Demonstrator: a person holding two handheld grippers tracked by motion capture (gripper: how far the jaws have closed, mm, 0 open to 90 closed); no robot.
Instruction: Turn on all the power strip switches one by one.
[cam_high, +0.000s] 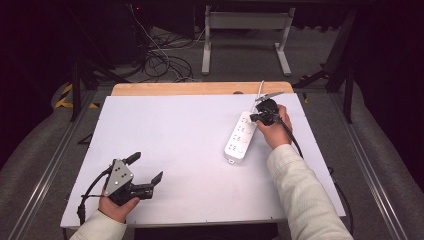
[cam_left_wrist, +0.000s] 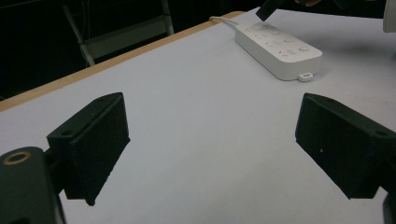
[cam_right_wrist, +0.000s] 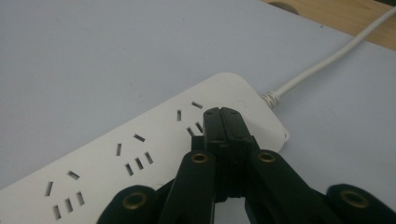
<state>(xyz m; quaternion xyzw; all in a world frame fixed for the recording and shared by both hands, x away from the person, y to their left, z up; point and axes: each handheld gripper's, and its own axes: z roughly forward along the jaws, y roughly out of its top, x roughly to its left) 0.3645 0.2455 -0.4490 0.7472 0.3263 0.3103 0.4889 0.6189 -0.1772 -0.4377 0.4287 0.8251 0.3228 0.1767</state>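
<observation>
A white power strip (cam_high: 240, 138) lies on the right half of the white table top, its white cable (cam_high: 260, 90) running off toward the far edge. My right gripper (cam_high: 254, 117) is shut with nothing between its jaws, and its tip hovers just over the strip's far end. In the right gripper view the closed tip (cam_right_wrist: 225, 114) sits above the sockets nearest the cable (cam_right_wrist: 322, 63); whether it touches the strip (cam_right_wrist: 116, 158) I cannot tell. My left gripper (cam_high: 148, 167) stands open near the front left of the table. Between its wide jaws (cam_left_wrist: 210, 154) lies bare table, with the strip (cam_left_wrist: 278, 44) farther off.
The white table top (cam_high: 170, 130) has a wooden strip (cam_high: 200, 88) along its far edge. Beyond it, on the floor, stand a grey metal frame (cam_high: 245, 30) and tangled cables (cam_high: 160, 60). Metal rails run along both sides of the table.
</observation>
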